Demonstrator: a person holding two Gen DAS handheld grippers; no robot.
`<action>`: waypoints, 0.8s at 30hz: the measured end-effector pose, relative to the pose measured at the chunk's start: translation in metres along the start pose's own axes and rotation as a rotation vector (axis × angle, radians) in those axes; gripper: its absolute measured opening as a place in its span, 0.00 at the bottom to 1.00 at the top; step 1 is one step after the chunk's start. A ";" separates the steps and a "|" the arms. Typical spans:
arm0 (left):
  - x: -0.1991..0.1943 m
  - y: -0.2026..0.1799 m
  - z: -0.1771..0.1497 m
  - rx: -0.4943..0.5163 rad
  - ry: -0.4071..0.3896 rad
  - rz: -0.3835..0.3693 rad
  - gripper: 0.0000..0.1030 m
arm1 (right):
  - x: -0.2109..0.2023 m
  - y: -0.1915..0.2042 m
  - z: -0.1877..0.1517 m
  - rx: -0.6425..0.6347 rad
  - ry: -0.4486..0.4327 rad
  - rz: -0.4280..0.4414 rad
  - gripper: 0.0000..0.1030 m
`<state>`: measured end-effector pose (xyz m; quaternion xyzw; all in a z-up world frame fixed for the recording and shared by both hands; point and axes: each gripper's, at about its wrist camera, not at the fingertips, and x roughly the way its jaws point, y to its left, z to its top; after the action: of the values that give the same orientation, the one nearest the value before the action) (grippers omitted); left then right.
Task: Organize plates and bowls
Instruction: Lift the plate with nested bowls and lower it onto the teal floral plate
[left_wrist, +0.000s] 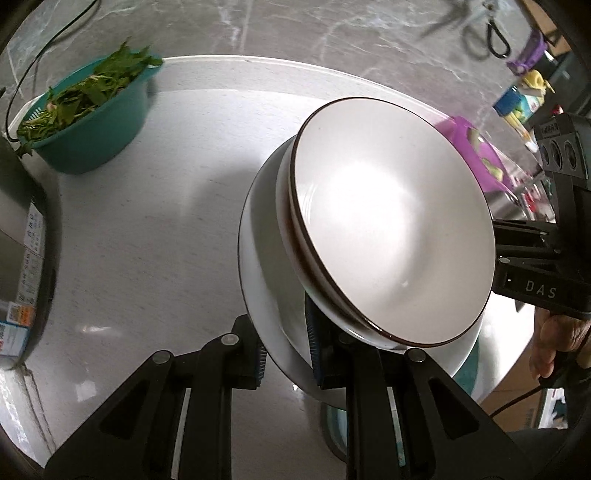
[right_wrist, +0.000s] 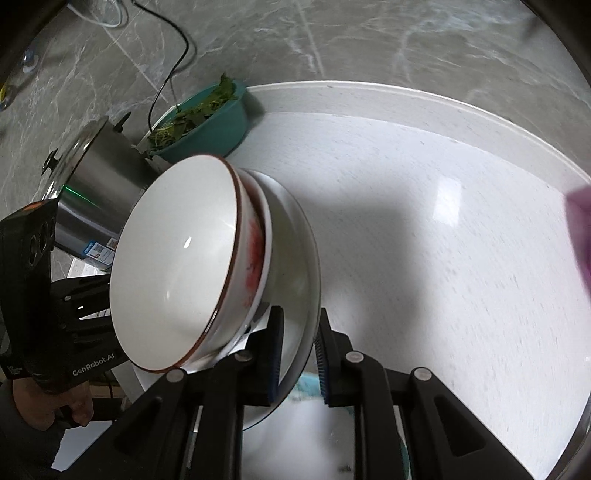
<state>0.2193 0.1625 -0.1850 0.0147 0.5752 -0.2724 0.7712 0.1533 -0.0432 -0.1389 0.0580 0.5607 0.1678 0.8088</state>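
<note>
A large white plate (left_wrist: 258, 243) carries two nested white bowls. The top bowl (left_wrist: 391, 229) has a dark brown rim, and the lower bowl (left_wrist: 291, 236) shows red marks on its side. The stack hangs tilted above the round white table (left_wrist: 147, 240). My left gripper (left_wrist: 287, 349) is shut on the plate's near rim. In the right wrist view my right gripper (right_wrist: 298, 360) is shut on the opposite rim of the same plate (right_wrist: 295, 243), with the top bowl (right_wrist: 173, 266) leaning left. The bowls hide each gripper's fingertips from the other camera.
A teal colander of green leaves (left_wrist: 92, 122) stands at the table's far left edge, next to a steel pot with a lid (right_wrist: 96, 192). A purple container (left_wrist: 476, 155) sits at the right edge. A black cable (right_wrist: 173, 70) runs over the grey marble floor.
</note>
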 end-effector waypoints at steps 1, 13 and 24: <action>-0.001 -0.006 -0.003 0.005 0.004 -0.004 0.16 | -0.003 -0.003 -0.004 0.010 0.001 -0.001 0.18; 0.001 -0.083 -0.050 0.026 0.049 -0.018 0.16 | -0.035 -0.039 -0.066 0.067 0.028 0.013 0.18; 0.016 -0.117 -0.107 -0.002 0.093 -0.001 0.16 | -0.036 -0.050 -0.111 0.074 0.063 0.044 0.19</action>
<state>0.0769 0.0922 -0.2017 0.0262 0.6108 -0.2712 0.7435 0.0501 -0.1129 -0.1616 0.0950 0.5902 0.1663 0.7842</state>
